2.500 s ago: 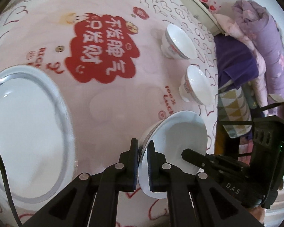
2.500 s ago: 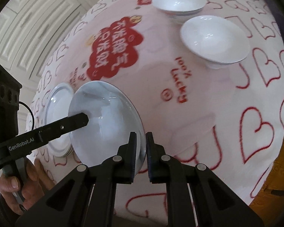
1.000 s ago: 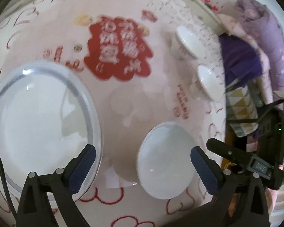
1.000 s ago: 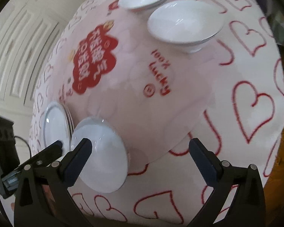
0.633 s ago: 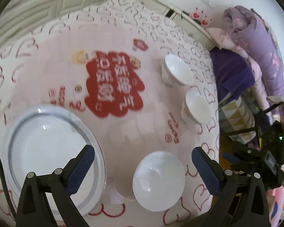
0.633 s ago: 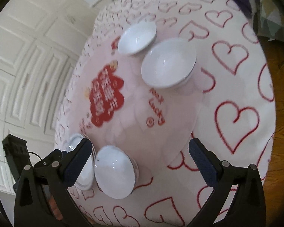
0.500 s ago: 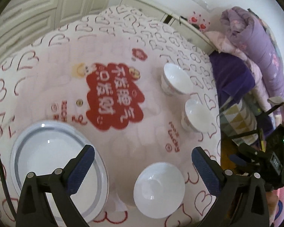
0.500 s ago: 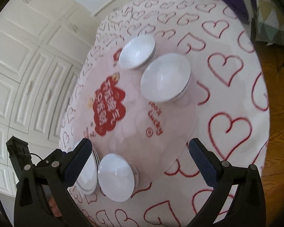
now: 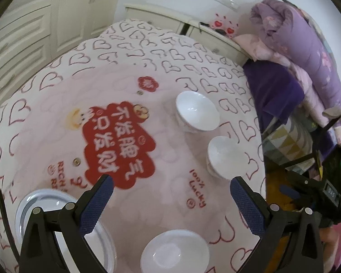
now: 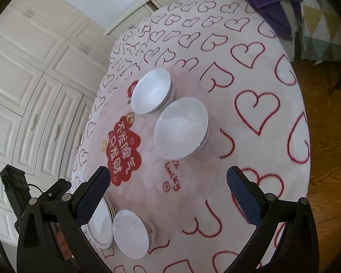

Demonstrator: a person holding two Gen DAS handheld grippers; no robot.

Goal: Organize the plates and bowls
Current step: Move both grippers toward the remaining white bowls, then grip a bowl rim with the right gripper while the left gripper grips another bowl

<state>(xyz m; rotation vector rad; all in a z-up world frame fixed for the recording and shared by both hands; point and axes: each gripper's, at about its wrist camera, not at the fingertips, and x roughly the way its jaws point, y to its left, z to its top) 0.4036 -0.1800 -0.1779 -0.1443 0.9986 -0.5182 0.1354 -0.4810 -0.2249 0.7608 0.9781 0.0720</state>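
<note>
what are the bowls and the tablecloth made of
Bowls: likely glazed ceramic or porcelain; glossy white with sharp glints and a raised foot, though melamine can't be ruled out. Tablecloth: soft, matte, fleecy-looking fabric printed with red hearts, no shine.
</note>
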